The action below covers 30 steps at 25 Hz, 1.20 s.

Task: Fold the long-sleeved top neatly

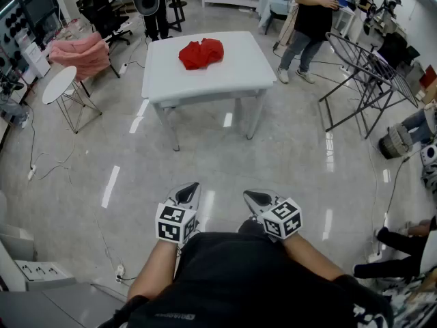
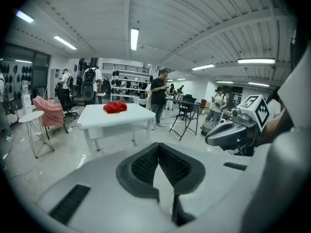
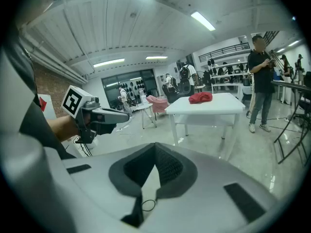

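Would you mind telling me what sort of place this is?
Most likely a large indoor lab or workshop hall: a white table bearing a red top stands on a glossy floor, strip lights run overhead, and a person stands beside a metal rack.

L gripper & R gripper: side by side, well short of table, pointing toward it, tilted down; both jaws closed, nothing between.
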Tool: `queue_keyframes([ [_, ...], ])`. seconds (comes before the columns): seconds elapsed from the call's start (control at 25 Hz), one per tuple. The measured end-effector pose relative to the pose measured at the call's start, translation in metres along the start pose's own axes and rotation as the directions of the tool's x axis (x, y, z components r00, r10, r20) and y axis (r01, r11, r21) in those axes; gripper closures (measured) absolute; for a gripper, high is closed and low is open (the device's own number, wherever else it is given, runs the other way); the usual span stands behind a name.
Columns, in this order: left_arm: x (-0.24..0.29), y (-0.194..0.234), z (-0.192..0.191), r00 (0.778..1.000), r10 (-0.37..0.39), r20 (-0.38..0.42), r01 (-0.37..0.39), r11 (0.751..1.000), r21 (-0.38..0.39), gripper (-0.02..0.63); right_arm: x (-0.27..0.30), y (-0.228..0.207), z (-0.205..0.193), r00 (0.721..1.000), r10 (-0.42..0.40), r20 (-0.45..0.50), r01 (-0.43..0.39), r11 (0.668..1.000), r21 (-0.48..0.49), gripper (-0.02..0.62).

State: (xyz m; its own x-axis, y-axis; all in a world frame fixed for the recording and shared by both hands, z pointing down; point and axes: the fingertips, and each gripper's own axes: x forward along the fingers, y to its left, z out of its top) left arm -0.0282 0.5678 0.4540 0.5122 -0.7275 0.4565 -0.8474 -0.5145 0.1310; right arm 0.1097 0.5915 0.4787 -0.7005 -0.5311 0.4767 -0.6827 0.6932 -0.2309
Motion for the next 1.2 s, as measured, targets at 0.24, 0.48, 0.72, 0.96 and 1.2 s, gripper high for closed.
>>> queue_keyframes([
  [0.24,0.001,-0.011,-0.001,1.0,-0.022,0.007,0.022,0.999,0.024,0.601,0.0,-0.001,-0.007,1.0,-0.006,-0.007,0.006,1.0,-0.003,0.592],
  [0.48,-0.003,-0.007,-0.004,1.0,-0.025,0.009,0.025,1.0,0.015,0.601,0.0,0.001,-0.004,1.0,-0.023,-0.002,0.023,1.0,-0.002,0.592],
  [0.72,-0.009,-0.001,-0.015,0.999,-0.032,-0.011,0.032,1.0,-0.001,0.601,0.006,0.01,-0.002,0.999,-0.043,-0.001,0.043,0.999,0.014,0.591],
  [0.96,-0.007,-0.004,-0.024,0.998,-0.051,-0.028,0.051,0.999,-0.009,0.601,0.007,0.014,-0.002,0.999,-0.044,0.004,0.044,0.999,0.026,0.589],
  [1.2,0.014,-0.005,-0.03,0.995,-0.076,-0.071,0.077,0.997,0.009,0.601,0.015,-0.013,0.005,0.998,-0.063,0.0,0.063,0.996,0.064,0.591],
])
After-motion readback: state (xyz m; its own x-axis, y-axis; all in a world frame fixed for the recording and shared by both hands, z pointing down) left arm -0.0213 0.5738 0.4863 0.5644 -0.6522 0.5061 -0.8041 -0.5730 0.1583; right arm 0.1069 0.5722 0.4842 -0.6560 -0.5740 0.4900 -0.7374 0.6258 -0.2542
